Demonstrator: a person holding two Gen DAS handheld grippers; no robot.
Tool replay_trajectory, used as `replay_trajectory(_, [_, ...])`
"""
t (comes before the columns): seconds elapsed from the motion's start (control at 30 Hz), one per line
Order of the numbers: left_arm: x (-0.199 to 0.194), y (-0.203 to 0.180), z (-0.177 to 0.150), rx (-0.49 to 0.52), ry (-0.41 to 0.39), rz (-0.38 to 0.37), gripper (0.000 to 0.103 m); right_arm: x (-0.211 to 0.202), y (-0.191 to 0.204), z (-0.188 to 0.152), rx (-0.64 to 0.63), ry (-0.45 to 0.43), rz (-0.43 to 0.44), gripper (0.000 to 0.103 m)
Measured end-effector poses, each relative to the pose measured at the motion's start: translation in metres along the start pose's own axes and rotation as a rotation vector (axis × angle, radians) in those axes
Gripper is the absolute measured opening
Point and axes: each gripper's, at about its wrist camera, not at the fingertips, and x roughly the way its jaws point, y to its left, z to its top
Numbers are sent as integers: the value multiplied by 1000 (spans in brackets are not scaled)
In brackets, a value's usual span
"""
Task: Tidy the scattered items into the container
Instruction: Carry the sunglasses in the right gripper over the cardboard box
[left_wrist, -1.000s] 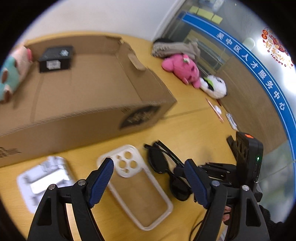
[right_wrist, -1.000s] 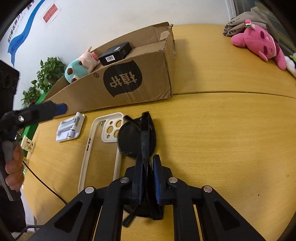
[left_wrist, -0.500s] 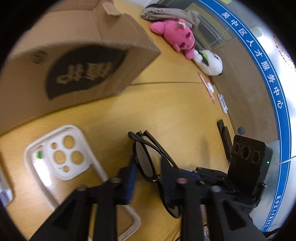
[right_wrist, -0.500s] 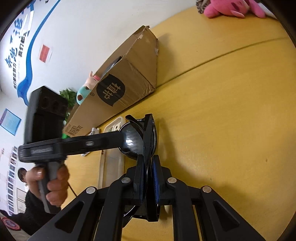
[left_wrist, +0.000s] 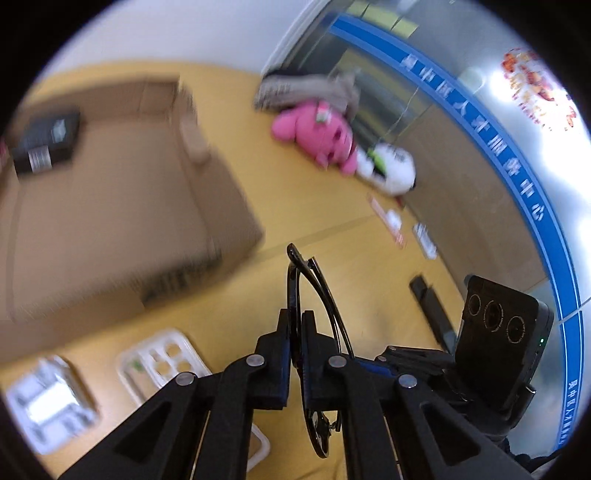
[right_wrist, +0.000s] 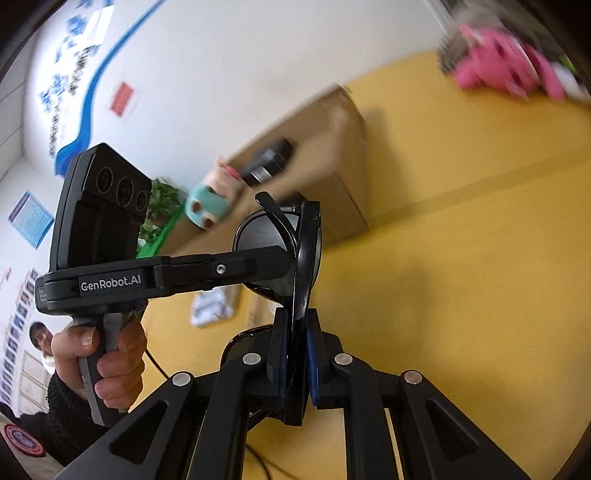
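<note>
Black sunglasses (left_wrist: 295, 280) (right_wrist: 306, 236) are lifted above the yellow table, gripped by both grippers. My left gripper (left_wrist: 296, 325) is shut on one lens and frame edge. My right gripper (right_wrist: 295, 332) is shut on the folded frame. The left gripper body also shows in the right wrist view (right_wrist: 221, 269), reaching in from the left onto the glasses. The open cardboard box (left_wrist: 110, 206) (right_wrist: 332, 155) lies beyond, with a black packet (left_wrist: 44, 142) and a plush toy (right_wrist: 207, 206) in it.
A clear phone case (left_wrist: 162, 362) and a white stand (left_wrist: 48, 398) lie on the table below. A pink plush (left_wrist: 314, 136), a white plush (left_wrist: 391, 166), grey cloth (left_wrist: 303, 88) and small items (left_wrist: 424, 236) sit at the far right edge.
The left gripper has closed on the sunglasses beside the right one. Both grippers have raised the glasses off the table, and the views now look higher toward the box.
</note>
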Motion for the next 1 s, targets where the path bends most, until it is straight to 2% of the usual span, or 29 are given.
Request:
replay_trajectory(0.17, [-62,-12,52,80,-134,41,4,-8,54,63,-146,-86,21,9])
replay_trajectory(0.37, [-139,-30,134,158,-293,87,4,-23,120,152,-320,-208,27,9])
replay_trajectory(0.5, [-171,-36,178,206,-342,119,4,-28,154,210,-383,-254,29,9])
replay_trajectory(0.7, [-185,-26,235,212,-349,163,4,-12,175,285,-398,-263,19,9])
replay_trajectory(0.87, [-174,-8,265,197,-313,190,4,12,176,324,-409,-241,-16,8])
replay_trajectory(1.0, [-146,26,275,142,-262,180,4,44,161,339,-392,-185,-41,8])
